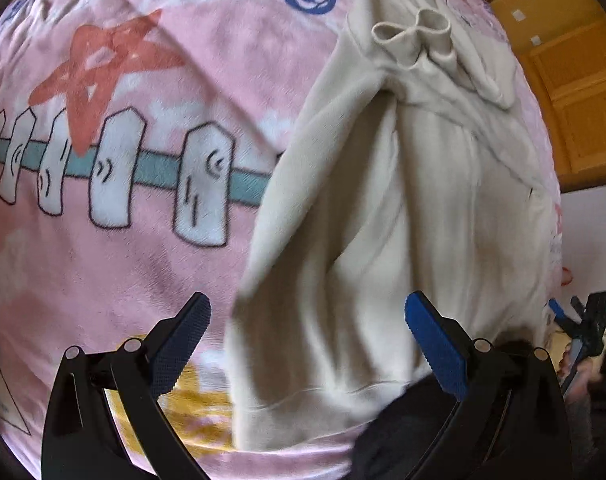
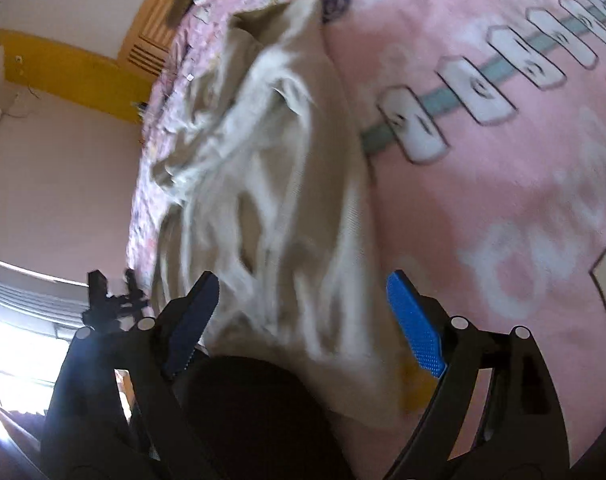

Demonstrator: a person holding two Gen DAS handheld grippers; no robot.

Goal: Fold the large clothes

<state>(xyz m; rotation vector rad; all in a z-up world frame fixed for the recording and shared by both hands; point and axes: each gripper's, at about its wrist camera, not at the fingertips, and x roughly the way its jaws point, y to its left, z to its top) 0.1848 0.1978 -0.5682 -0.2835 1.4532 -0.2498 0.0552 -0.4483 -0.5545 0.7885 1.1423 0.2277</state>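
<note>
A large cream sweatshirt-like garment (image 1: 367, 216) lies crumpled lengthwise on a pink patterned blanket (image 1: 143, 260), with a bunched cuff (image 1: 415, 36) at its far end. My left gripper (image 1: 307, 344) is open above the garment's near hem, holding nothing. The right wrist view shows the same garment (image 2: 271, 184), wrinkled and blurred. My right gripper (image 2: 303, 312) is open over its near end, holding nothing. The right gripper also shows small at the right edge of the left wrist view (image 1: 583, 328).
The blanket (image 2: 503, 200) covers a bed and has a fence and star print. A dark rounded shape (image 2: 255, 412) sits near the garment's close end. Yellow cabinets (image 1: 575, 80) stand beyond the bed. A wall and bright window (image 2: 23, 320) are at the left.
</note>
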